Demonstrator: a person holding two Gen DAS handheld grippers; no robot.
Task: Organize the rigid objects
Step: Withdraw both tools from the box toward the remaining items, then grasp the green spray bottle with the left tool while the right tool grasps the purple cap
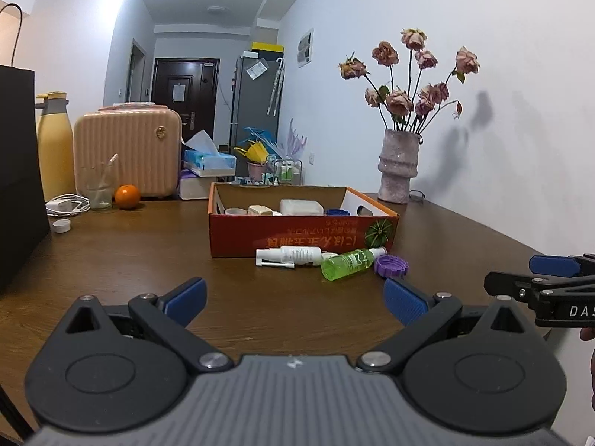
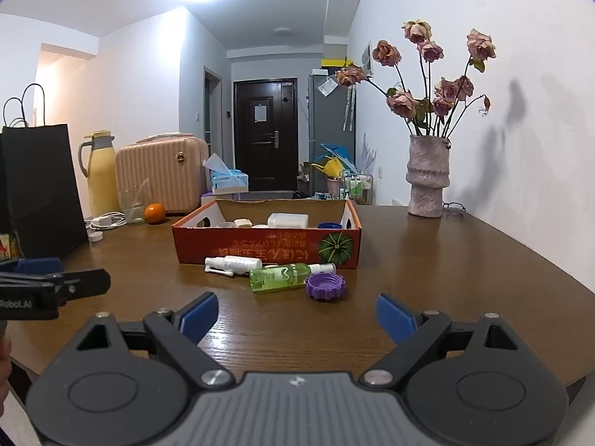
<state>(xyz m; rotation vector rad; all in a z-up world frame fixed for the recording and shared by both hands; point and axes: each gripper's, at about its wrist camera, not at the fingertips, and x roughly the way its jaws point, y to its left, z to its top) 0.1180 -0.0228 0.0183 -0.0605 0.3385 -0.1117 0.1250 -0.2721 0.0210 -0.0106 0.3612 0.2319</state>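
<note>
An open orange cardboard box [image 1: 297, 236] [image 2: 260, 249] sits mid-table and holds several small white containers and a blue lid. In front of it lie a white spray bottle [image 1: 293, 255] [image 2: 232, 263], a green spray bottle [image 1: 347, 263] [image 2: 282, 277] and a purple lid [image 1: 391, 265] [image 2: 325, 286]. My left gripper [image 1: 295, 299] is open and empty, short of the bottles. My right gripper [image 2: 296, 316] is open and empty, just short of the purple lid. Each gripper also shows from the side at the edge of the other's view.
A vase of dried roses [image 1: 398, 165] [image 2: 427, 174] stands at the far right by the wall. At the far left are a black paper bag [image 2: 41, 189], a yellow thermos [image 2: 100, 174], a pink case [image 1: 128, 148], a glass [image 1: 97, 187], an orange [image 1: 127, 196] and a white charger [image 1: 67, 204].
</note>
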